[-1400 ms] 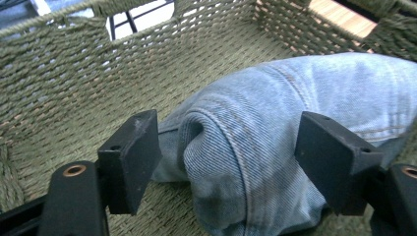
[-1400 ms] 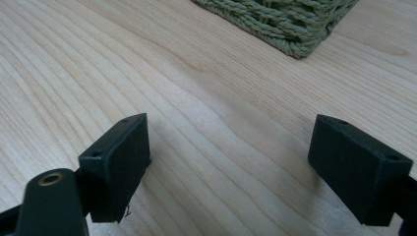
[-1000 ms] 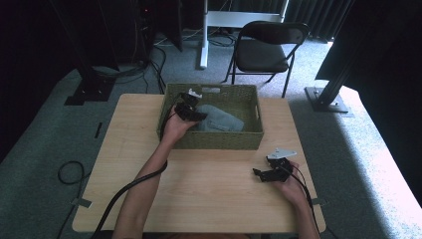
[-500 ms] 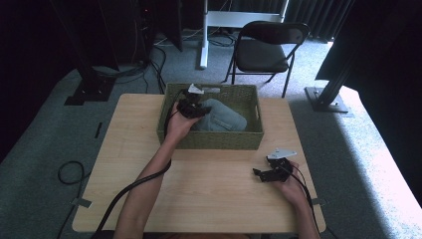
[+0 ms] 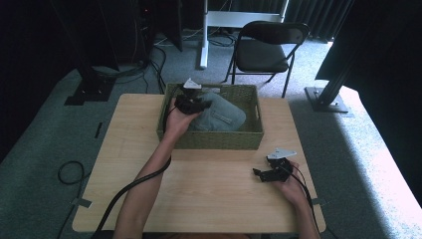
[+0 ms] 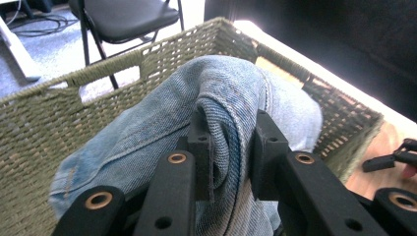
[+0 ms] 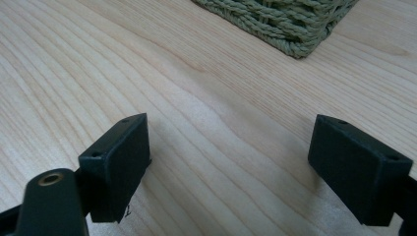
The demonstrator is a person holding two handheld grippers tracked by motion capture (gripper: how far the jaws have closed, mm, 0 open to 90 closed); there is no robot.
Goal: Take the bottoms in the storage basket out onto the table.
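A pair of folded blue jeans (image 5: 219, 117) lies in the woven green basket (image 5: 211, 141) at the back of the table. My left gripper (image 5: 195, 105) is over the basket's left part, and its jaws have just been closing on a bunched fold of the jeans (image 6: 231, 123), which the pads now pinch. My right gripper (image 5: 260, 174) rests low over the bare wood at the front right, open, with nothing between its fingers (image 7: 118, 162). A corner of the basket (image 7: 290, 24) lies beyond its jaws.
The wooden table (image 5: 209, 199) has free room in front of the basket. Behind the table stand a black folding chair (image 5: 266, 47) and a white desk leg (image 5: 204, 35). Cables trail over the grey carpet at the left.
My left gripper has risen a little over the basket, lifting a fold of the jeans with it. The right gripper has stayed where it was.
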